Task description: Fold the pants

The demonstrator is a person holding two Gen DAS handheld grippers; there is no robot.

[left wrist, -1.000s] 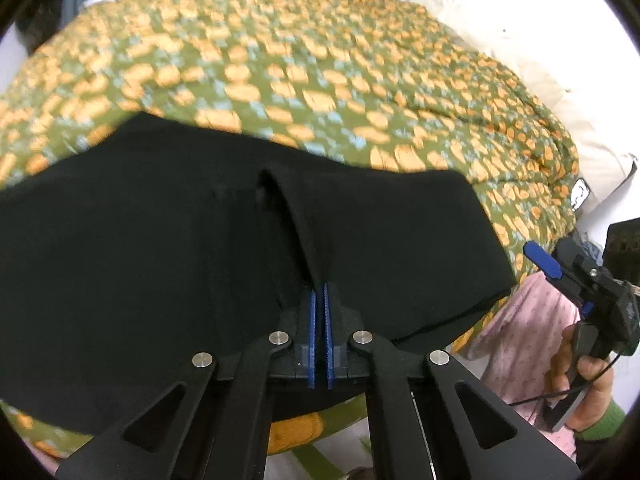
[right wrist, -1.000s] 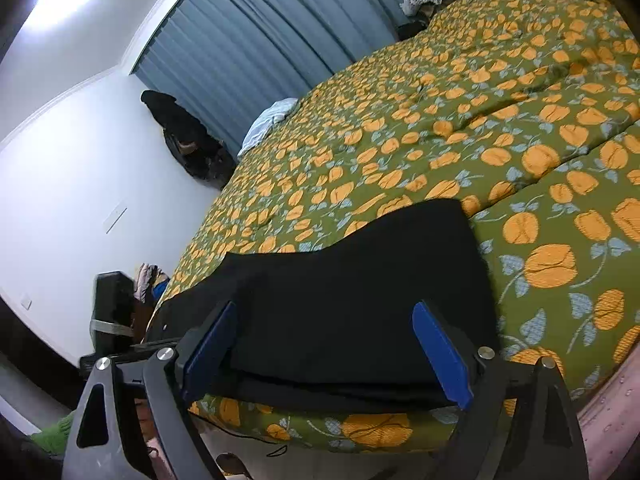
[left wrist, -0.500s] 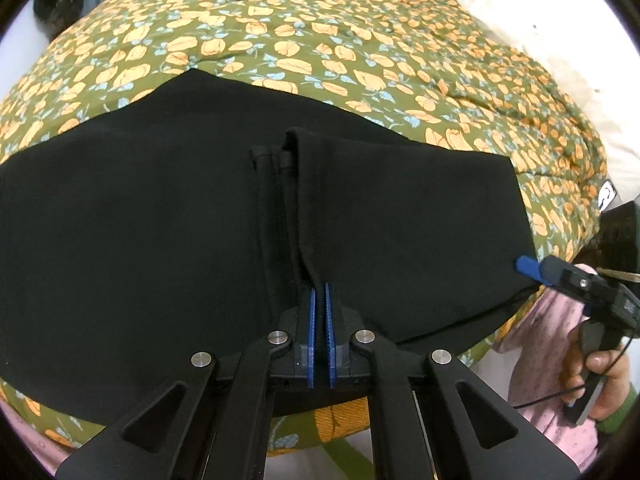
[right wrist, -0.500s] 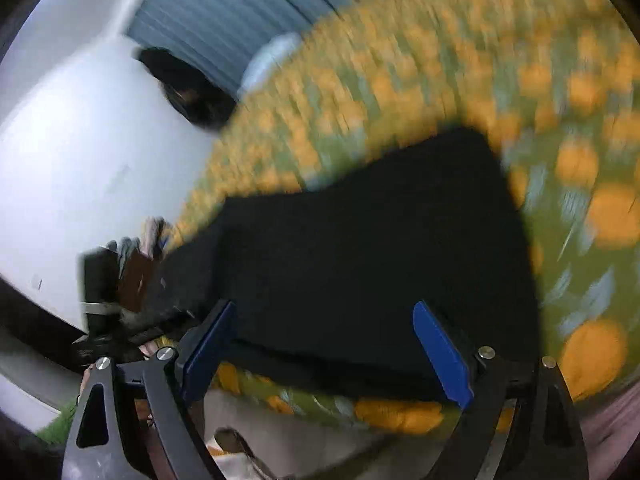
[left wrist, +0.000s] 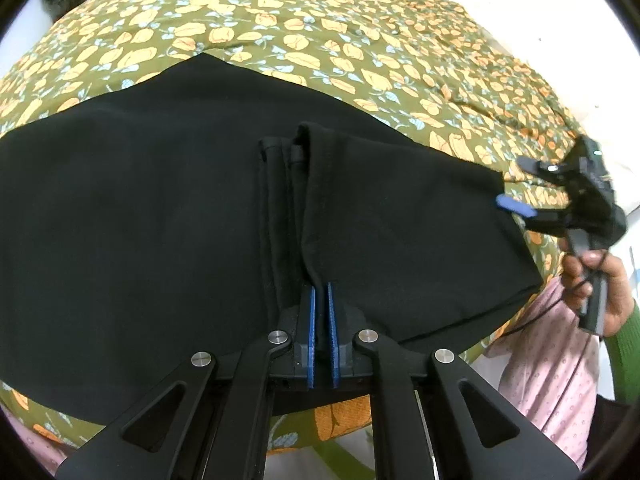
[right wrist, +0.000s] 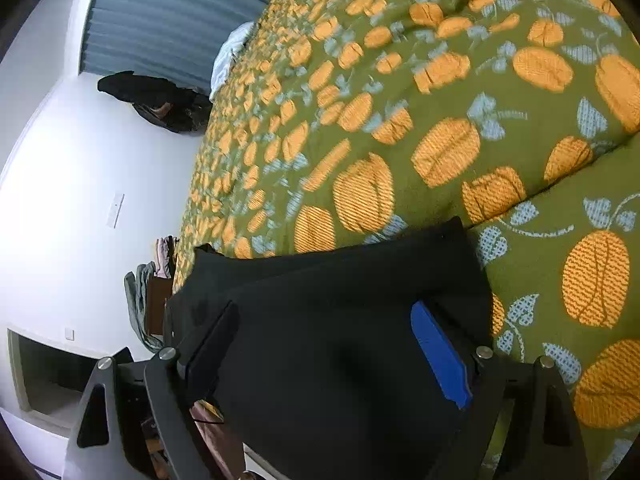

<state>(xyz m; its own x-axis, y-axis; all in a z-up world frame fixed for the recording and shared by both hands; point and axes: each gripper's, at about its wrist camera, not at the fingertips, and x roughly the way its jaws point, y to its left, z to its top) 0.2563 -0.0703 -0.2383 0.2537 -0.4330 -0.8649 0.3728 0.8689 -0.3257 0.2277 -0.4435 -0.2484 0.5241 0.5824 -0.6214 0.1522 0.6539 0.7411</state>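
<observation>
Black pants (left wrist: 160, 220) lie flat across the near edge of the bed, on a green quilt (left wrist: 360, 40) with orange flowers. Left gripper (left wrist: 320, 292): blue pads nearly together, pinching a raised ridge of the cloth at the near edge, mid-width. Right gripper (right wrist: 332, 344): jaws wide apart, holding nothing, poised over the pants' right end; in the left view it sits at the right edge, hand (left wrist: 596, 280) on its handle.
</observation>
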